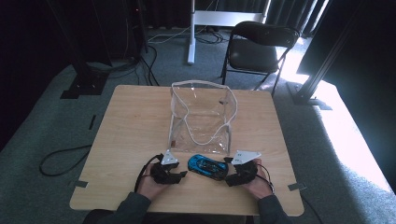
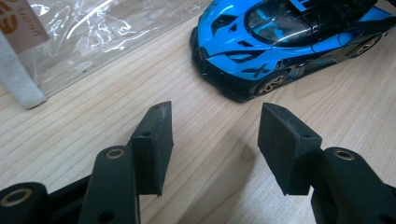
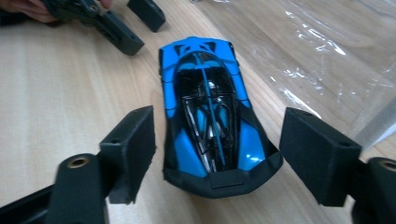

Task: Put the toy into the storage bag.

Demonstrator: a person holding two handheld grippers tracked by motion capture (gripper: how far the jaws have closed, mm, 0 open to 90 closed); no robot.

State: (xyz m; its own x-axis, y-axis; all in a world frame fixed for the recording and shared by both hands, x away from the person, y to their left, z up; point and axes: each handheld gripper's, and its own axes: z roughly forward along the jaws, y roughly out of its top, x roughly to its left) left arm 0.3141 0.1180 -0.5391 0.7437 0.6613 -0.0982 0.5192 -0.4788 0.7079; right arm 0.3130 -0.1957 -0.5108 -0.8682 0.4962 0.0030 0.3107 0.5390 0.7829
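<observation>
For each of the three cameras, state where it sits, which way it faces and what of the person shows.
High view: above the person's side, facing forward and down on the table; both hands and sleeves, left tool and right tool show.
Left gripper view: rides the left tool, facing the toy car's nose; open jaws show.
Right gripper view: rides the right tool, looking along the car from its tail; open jaws either side.
Shared: car and clear bag in all three.

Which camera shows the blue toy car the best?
The right gripper view: the blue toy car sits whole and close between that open claw's pads. The left gripper view catches its front half. The high view shows it small, before the clear bag.
</observation>
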